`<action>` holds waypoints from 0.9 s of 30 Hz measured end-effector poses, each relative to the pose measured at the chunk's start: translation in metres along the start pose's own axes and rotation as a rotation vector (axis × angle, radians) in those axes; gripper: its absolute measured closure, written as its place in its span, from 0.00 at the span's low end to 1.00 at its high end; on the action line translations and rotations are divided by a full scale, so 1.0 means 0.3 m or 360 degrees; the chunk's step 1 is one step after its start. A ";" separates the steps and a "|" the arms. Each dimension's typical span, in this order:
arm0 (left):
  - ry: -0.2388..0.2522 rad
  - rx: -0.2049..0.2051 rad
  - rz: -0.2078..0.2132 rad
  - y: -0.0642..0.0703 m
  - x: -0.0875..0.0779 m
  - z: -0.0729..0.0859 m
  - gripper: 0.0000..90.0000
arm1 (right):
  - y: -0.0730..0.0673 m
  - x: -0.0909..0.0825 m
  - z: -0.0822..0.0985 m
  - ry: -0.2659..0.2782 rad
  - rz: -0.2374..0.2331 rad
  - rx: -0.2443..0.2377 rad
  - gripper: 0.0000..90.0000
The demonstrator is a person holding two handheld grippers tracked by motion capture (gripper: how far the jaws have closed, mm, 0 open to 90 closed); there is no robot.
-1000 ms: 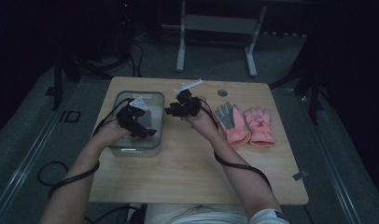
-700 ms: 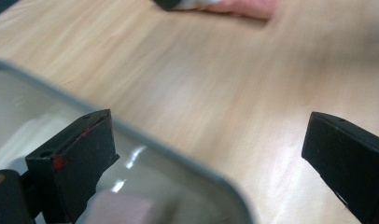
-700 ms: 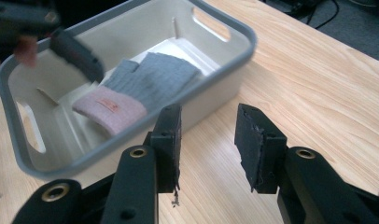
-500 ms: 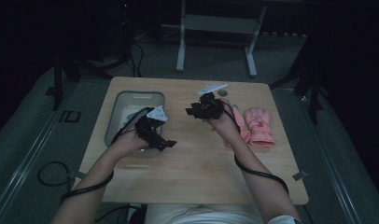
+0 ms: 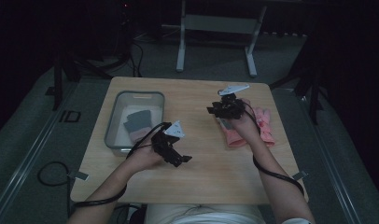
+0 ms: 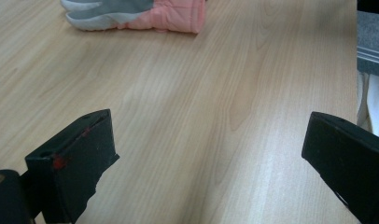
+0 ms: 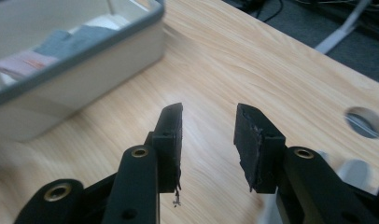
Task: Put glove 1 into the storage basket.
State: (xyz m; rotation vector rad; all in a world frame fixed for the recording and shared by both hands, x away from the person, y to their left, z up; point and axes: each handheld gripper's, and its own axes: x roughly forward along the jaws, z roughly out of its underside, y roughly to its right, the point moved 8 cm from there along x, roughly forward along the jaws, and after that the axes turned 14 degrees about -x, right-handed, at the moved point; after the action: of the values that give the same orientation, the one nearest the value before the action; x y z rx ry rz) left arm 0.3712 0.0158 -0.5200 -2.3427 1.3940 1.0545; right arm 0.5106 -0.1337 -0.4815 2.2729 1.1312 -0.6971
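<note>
High view: left gripper (image 5: 180,160) is hovering over bare light wooden table (image 5: 201,182); right gripper (image 5: 214,111) is hanging above the pink and grey padded gloves (image 5: 264,129); grey plastic bin (image 5: 114,122) is holding folded cloth
Left gripper view: jaws are standing wide apart, gripping nothing; gloves (image 6: 145,11) are lying well ahead
Right gripper view: jaws are standing partly open, empty, facing the bin (image 7: 85,60)

From my seat the one thing I can read is a pale marking on the dark floor (image 5: 47,140) just left of the desk (image 5: 211,186), in the high view; it looks like the letters "ID" (image 5: 69,116). I can make out no other lettering or numbers.
</note>
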 end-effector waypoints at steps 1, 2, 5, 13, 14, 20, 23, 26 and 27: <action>0.0009 -0.0003 0.0001 0.004 0.003 0.002 0.03 | 0.013 -0.008 0.010 -0.0006 0.0015 -0.0007 0.69; 0.0018 -0.0019 0.0007 0.010 0.008 0.005 0.03 | 0.025 -0.014 0.019 -0.0012 0.0029 -0.0016 0.69; 0.0006 -0.0016 -0.0002 0.023 0.028 0.029 0.03 | 0.055 -0.028 0.043 -0.0022 0.0057 -0.0022 0.69; 0.0033 -0.0070 -0.0002 0.059 0.081 0.113 0.03 | 0.124 -0.034 0.125 -0.0087 0.0118 -0.0059 0.69; 0.0033 -0.0063 -0.0020 0.059 0.084 0.123 0.03 | 0.131 -0.031 0.133 -0.0092 0.0129 -0.0064 0.68; 0.0063 -0.0110 -0.0035 0.084 0.097 0.177 0.03 | 0.158 0.011 0.181 -0.0127 0.0109 -0.0044 0.67; 0.0063 -0.0125 -0.0039 0.081 0.109 0.199 0.03 | 0.163 0.040 0.203 -0.0161 0.0089 -0.0028 0.67; 0.0095 -0.0158 -0.0044 0.073 0.115 0.215 0.03 | 0.163 0.072 0.235 -0.0208 0.0079 -0.0017 0.66; 0.0111 -0.0171 -0.0042 0.073 0.116 0.217 0.03 | 0.164 0.083 0.253 -0.0231 0.0081 -0.0014 0.66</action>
State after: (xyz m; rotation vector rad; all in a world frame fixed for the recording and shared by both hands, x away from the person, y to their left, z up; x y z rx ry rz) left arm 0.3326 0.0141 -0.5864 -2.4894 1.3578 1.0759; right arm 0.5476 -0.1937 -0.5434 2.1966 1.0031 -0.8210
